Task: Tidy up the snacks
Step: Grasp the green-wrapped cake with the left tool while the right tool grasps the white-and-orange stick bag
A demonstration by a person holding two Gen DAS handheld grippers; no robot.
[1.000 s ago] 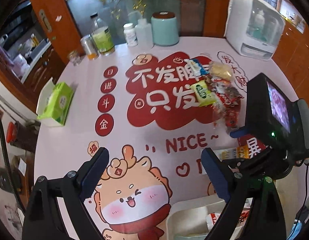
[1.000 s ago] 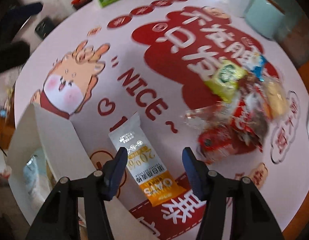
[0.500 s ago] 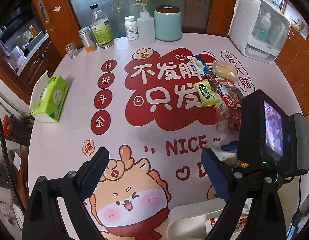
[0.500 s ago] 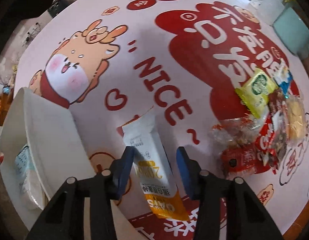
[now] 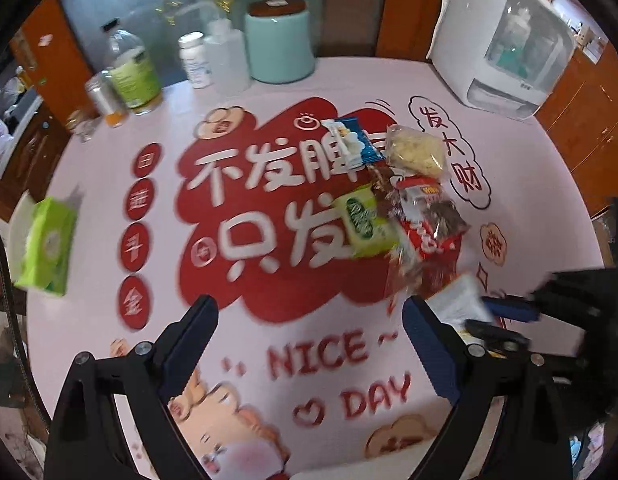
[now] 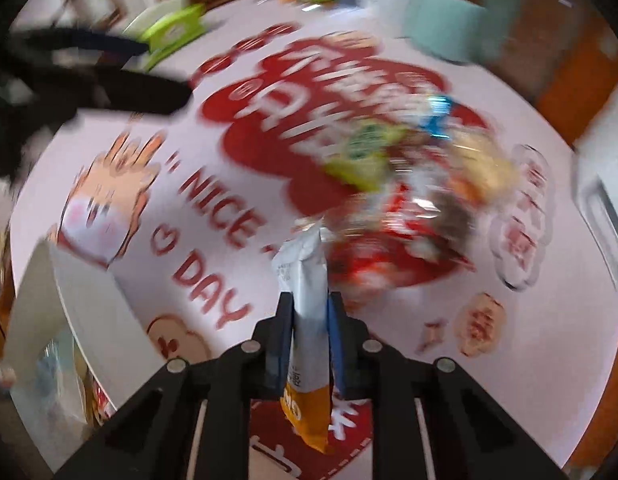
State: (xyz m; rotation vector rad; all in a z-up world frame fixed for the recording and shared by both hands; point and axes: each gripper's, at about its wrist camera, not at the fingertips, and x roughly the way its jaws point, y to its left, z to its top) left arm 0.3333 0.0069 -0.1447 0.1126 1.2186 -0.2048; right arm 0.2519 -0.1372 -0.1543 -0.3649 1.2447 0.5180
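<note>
Ahead, bare tablecloth [image 5: 109, 184] between left tongs [image 5: 305, 344]

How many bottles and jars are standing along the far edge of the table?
6, left to right: small glass jar, metal can, green-label bottle, white pill bottle, squeeze bottle, teal canister. Others may be hidden.

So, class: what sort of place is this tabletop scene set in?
Probably a home kitchen or dining room: a round table with a cartoon cloth, wooden cabinets around it, a white countertop appliance and bottles.

A white-and-orange oat bar packet [image 6: 307, 308] stands on edge; the other snacks [image 5: 405, 208] lie heaped together on the counter [image 5: 109, 200].
</note>
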